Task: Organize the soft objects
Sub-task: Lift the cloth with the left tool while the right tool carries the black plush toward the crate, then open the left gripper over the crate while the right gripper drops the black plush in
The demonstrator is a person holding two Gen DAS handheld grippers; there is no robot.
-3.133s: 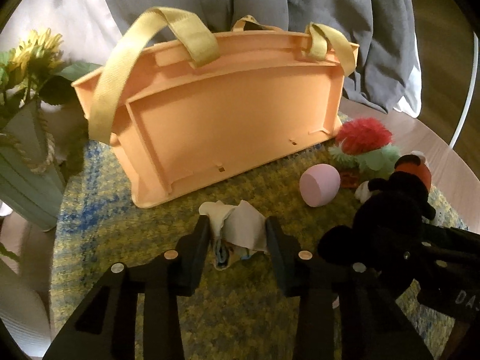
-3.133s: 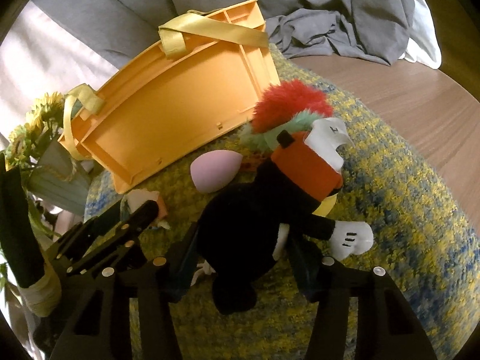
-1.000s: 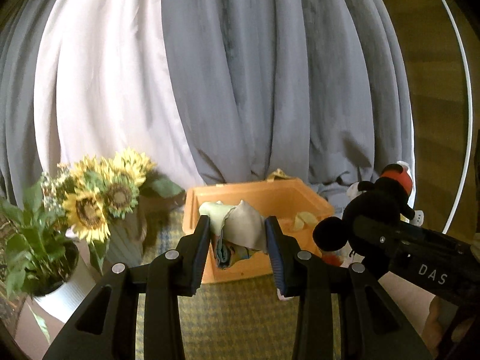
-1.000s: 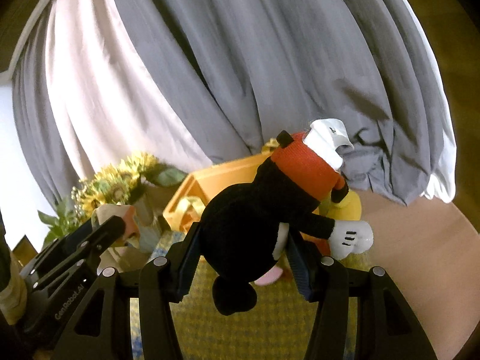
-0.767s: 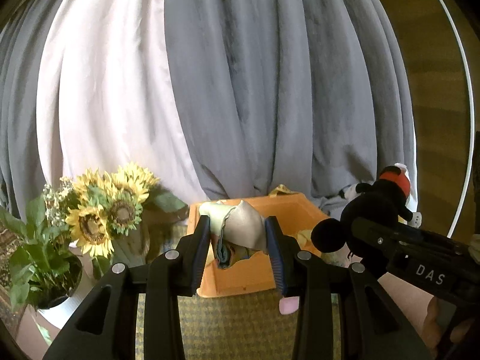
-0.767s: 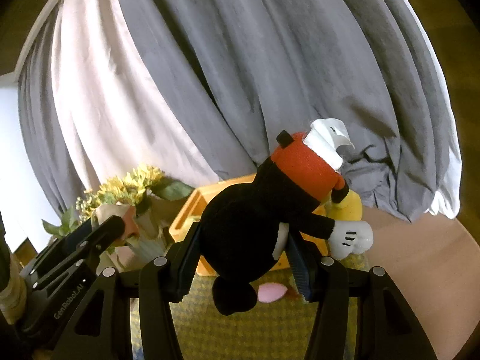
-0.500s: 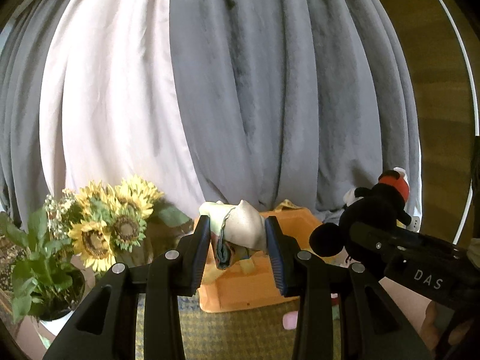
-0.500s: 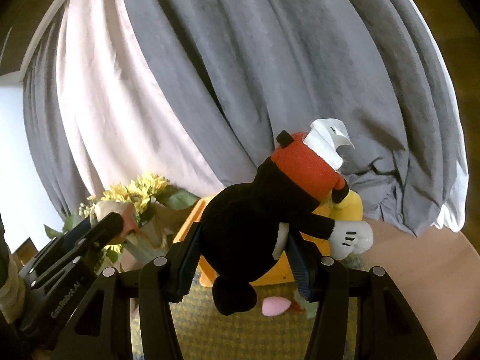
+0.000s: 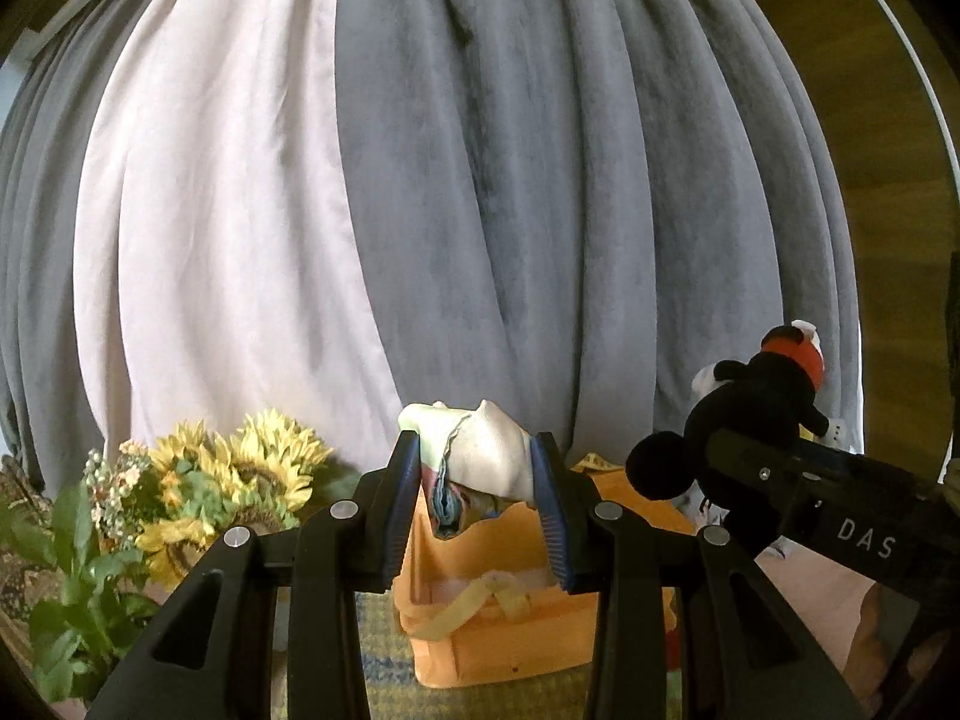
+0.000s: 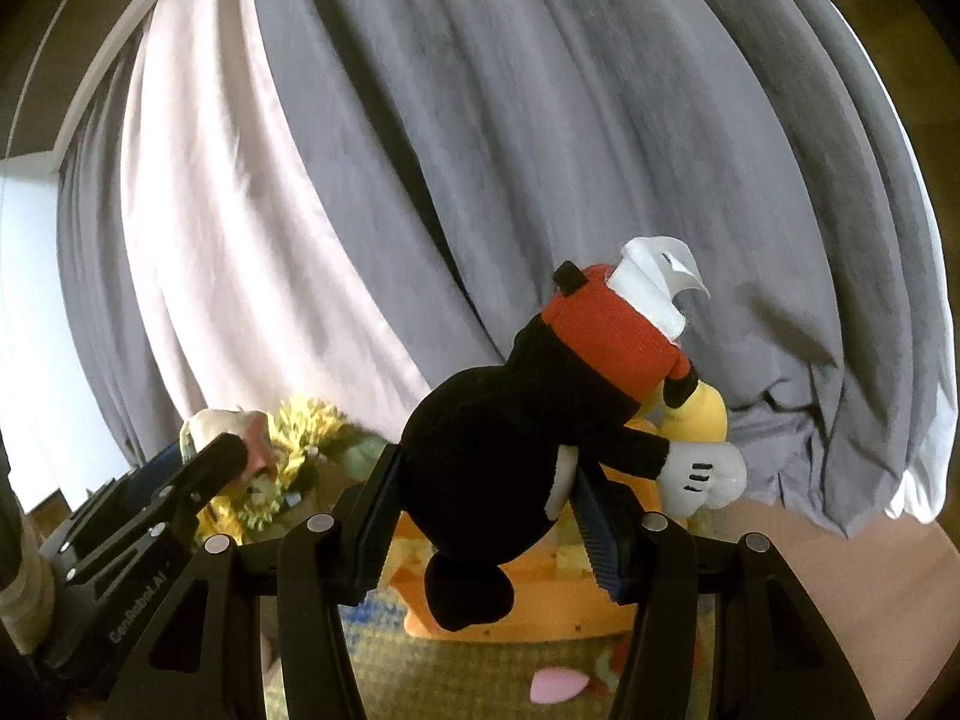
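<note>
My left gripper (image 9: pixel 477 498) is shut on a small cream cloth toy (image 9: pixel 480 459) and holds it in the air in front of the orange bin (image 9: pixel 510 618), which stands upright on the yellow-blue mat with its yellow strap hanging. My right gripper (image 10: pixel 486 498) is shut on a black mouse plush (image 10: pixel 516 414) with red shorts and white gloves, held high before the same bin (image 10: pixel 540 594). The plush also shows at the right of the left wrist view (image 9: pixel 756 402). A pink egg-shaped sponge (image 10: pixel 555 684) lies on the mat.
Grey and white curtains (image 9: pixel 480 180) hang behind. A sunflower bouquet (image 9: pixel 240 486) and a green plant (image 9: pixel 72 600) stand left of the bin. The wooden table (image 10: pixel 840 570) shows at the right, beyond the woven mat (image 10: pixel 480 678).
Both grippers have risen and tilted up with their toys, so the bin sits lower in view. Three seconds ago both were down at the mat and the bin lay on its side.
</note>
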